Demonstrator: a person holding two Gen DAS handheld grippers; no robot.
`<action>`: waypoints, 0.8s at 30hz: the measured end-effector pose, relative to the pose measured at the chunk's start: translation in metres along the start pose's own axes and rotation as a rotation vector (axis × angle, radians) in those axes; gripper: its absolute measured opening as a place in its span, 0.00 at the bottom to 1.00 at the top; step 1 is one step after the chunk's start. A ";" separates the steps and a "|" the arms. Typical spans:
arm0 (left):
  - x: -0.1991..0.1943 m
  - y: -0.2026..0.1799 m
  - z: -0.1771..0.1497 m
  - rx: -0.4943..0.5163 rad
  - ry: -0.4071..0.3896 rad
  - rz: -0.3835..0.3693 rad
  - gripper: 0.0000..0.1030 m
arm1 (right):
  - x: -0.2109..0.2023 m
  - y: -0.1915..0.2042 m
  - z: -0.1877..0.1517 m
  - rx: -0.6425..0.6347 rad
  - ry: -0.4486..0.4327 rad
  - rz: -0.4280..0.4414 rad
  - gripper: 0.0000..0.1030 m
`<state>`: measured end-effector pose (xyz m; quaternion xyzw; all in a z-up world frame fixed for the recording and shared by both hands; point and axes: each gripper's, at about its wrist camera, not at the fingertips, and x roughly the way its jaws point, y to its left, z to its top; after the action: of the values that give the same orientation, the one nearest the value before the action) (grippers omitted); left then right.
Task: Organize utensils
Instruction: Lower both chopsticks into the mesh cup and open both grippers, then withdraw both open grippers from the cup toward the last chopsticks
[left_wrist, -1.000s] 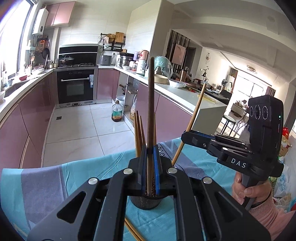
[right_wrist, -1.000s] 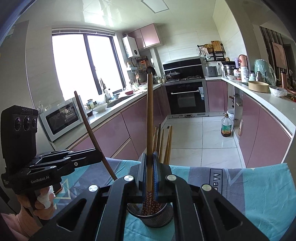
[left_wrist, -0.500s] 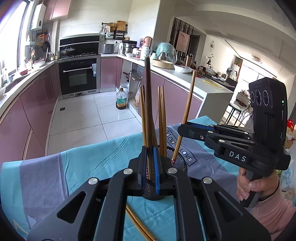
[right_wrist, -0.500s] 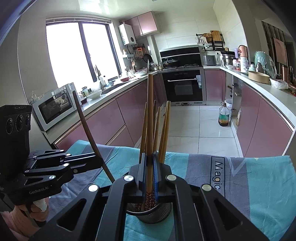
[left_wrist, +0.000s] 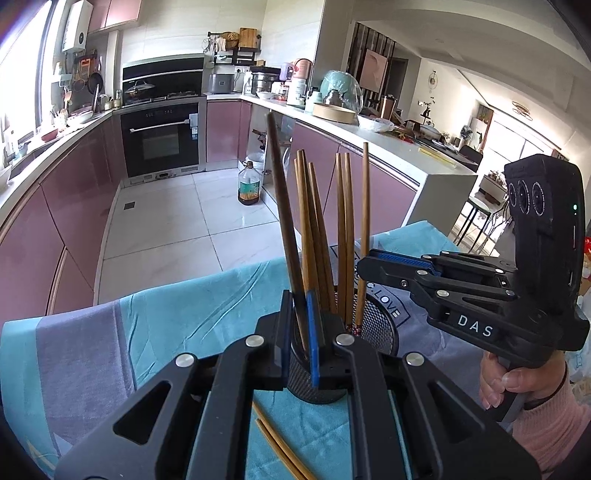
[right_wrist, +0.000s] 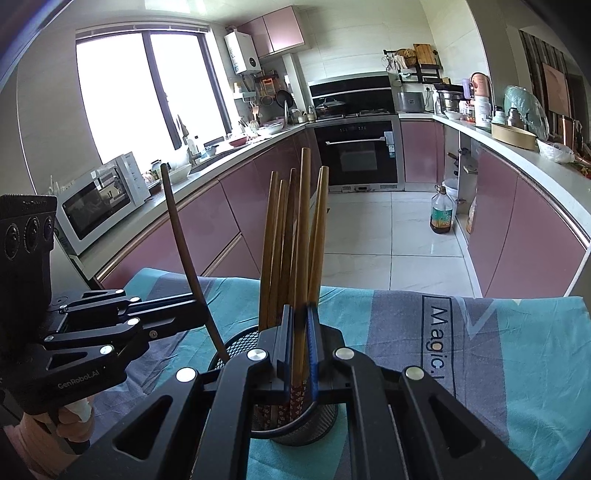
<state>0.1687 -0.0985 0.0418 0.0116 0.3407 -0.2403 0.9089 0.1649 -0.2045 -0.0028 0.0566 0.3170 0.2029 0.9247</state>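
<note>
Left tongs clamp a dark brown wooden chopstick, right tongs clamp a lighter patterned-tip chopstick; both sticks stand near-vertical, tips inside the black mesh cylindrical holder directly below, left stick leaning.

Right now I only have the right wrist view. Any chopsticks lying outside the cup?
Observer: Yes. The left wrist view shows loose chopsticks lying on the cloth on the near side of the mesh cup. They lie partly under the left gripper, which is shut on a dark chopstick.
Operator: Is my stick's tip inside the cup?
Observer: Seen from the side, the right gripper holds its light chopstick close to upright, and the patterned tip is inside the rim.
</note>
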 end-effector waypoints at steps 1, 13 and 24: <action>0.001 0.000 0.000 -0.003 0.001 0.000 0.08 | 0.001 -0.001 0.000 0.004 0.003 0.000 0.07; 0.001 0.007 -0.009 -0.030 -0.016 0.035 0.19 | -0.011 0.003 -0.006 0.011 -0.022 0.003 0.17; -0.035 0.017 -0.041 -0.032 -0.092 0.133 0.48 | -0.045 0.035 -0.035 -0.068 -0.053 0.094 0.38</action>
<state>0.1283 -0.0611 0.0297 0.0085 0.3008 -0.1741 0.9376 0.0997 -0.1924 0.0030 0.0453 0.2824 0.2551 0.9236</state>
